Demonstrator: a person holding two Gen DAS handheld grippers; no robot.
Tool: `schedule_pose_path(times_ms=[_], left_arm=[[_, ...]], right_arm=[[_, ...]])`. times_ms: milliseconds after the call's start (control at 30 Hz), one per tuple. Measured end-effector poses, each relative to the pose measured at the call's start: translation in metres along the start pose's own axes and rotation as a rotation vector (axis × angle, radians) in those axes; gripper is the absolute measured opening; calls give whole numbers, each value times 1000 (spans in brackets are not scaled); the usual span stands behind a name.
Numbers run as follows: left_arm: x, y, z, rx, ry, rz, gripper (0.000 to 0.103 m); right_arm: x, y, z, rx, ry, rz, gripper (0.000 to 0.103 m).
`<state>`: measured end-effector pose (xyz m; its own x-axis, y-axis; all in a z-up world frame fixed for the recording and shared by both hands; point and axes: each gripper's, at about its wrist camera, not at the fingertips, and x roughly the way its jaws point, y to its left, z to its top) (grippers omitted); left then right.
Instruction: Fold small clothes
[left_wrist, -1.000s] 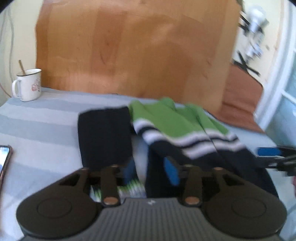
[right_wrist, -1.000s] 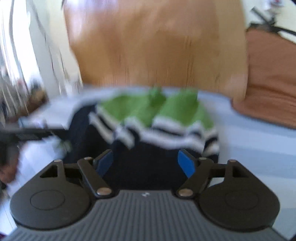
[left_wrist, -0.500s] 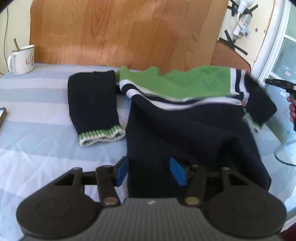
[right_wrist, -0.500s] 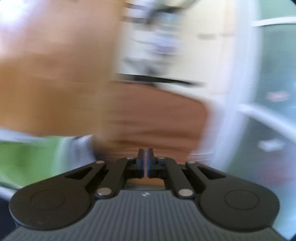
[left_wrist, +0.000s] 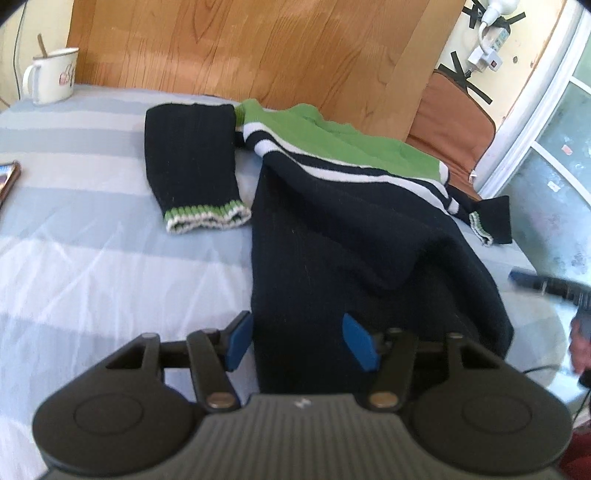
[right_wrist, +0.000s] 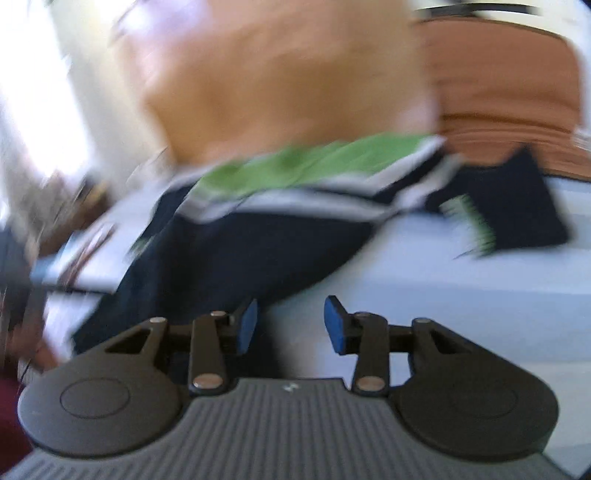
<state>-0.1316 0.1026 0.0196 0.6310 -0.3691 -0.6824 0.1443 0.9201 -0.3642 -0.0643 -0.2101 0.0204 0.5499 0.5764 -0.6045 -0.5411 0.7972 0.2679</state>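
Spread out since a second ago, the sweater is now laid flat on the bed, both the left gripper and right gripper having just been opened, empty; sleeves probably get folded inward next.

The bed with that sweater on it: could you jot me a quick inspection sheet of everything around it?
Surface: bedsheet, pale blue and white stripes, lightly creased.
Job's things: sweater, navy with green and white bands, spread out; one sleeve lies flat beside the body, the other is bunched at the far edge.
Clutter: mug at the far corner; phone at the edge.
Grippers: left gripper open over the hem; right gripper open, nothing between its fingers.
Cables: power strip taped to the wall.
Surroundings: wooden headboard, window.
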Motion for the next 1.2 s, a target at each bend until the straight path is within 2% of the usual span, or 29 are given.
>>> schedule_pose_path(times_ms=[33,100,133,200,233,267,300,333,367,433,500,533,567,600,633,667,733,800,867,900,967,1033,1067,1100,1167,1200], left_arm=[[-2,-2,-2,-8,3,-3,53],[-3,-4,-7,-9,6,-27,53],[-4,-6,-9,-9,5,-31,51],[-4,-9,-15,-11,-1,-43,35],[-2,-10,-17,-21,0,-47,15],[0,-10,-19,-38,-8,-28,11],[0,-9,-19,-56,-12,-26,10],[-1,-8,-17,-69,-15,-26,10],[-7,-7,-15,-73,-35,-18,10],[-27,0,-11,-77,-101,-6,10],[-44,13,-6,-115,-143,-14,10],[-47,20,-4,-135,-152,-28,10],[-47,25,-2,-152,-150,-36,10],[-45,26,-2,-158,-139,-26,10],[-41,27,-2,-161,-124,-10,11],[-38,28,-3,-164,-110,-5,11],[-29,31,-8,-182,-77,-12,13],[-26,35,-10,-196,-62,-13,18],[-25,42,-12,-214,-50,-35,37],[-25,43,-14,-222,-46,-53,43],[-26,43,-17,-220,-41,-99,47],[-25,35,-22,-196,-33,-119,41],[-23,30,-24,-178,-30,-121,24],[-21,25,-26,-153,-22,-119,11],[-20,21,-25,-124,1,-122,8],[-25,21,-23,-114,4,-134,8]], right_arm=[[2,6,1,-24,9,29,47],[10,9,5,-1,23,81,74],[19,7,8,46,57,93,78],[32,-4,13,148,93,126,77],[34,-3,11,197,81,155,74],[34,-4,11,236,71,178,45],[38,-5,13,260,76,179,11],[35,-2,12,279,72,168,9],[28,0,18,277,32,169,9],[-3,13,30,245,-103,128,9],[-26,-5,38,326,-216,70,10],[-31,-14,39,379,-239,43,10],[-31,-20,36,424,-246,-7,18],[-28,-23,32,438,-217,-61,39],[-23,-24,27,430,-163,-88,50],[-23,-26,19,412,-129,-82,53],[-26,-24,4,366,-104,-59,53],[-35,-22,-9,327,-89,-21,56],[-41,-25,-16,314,-84,-6,62],[-41,-25,-20,308,-74,-11,65],[-34,-18,-26,279,-40,-15,65],[-18,-10,-29,247,-14,1,47],[-15,-2,-30,222,6,20,7],[-15,1,-30,225,25,34,9],[-36,10,-22,237,-22,44,9],[-57,15,-15,239,-77,56,9]])
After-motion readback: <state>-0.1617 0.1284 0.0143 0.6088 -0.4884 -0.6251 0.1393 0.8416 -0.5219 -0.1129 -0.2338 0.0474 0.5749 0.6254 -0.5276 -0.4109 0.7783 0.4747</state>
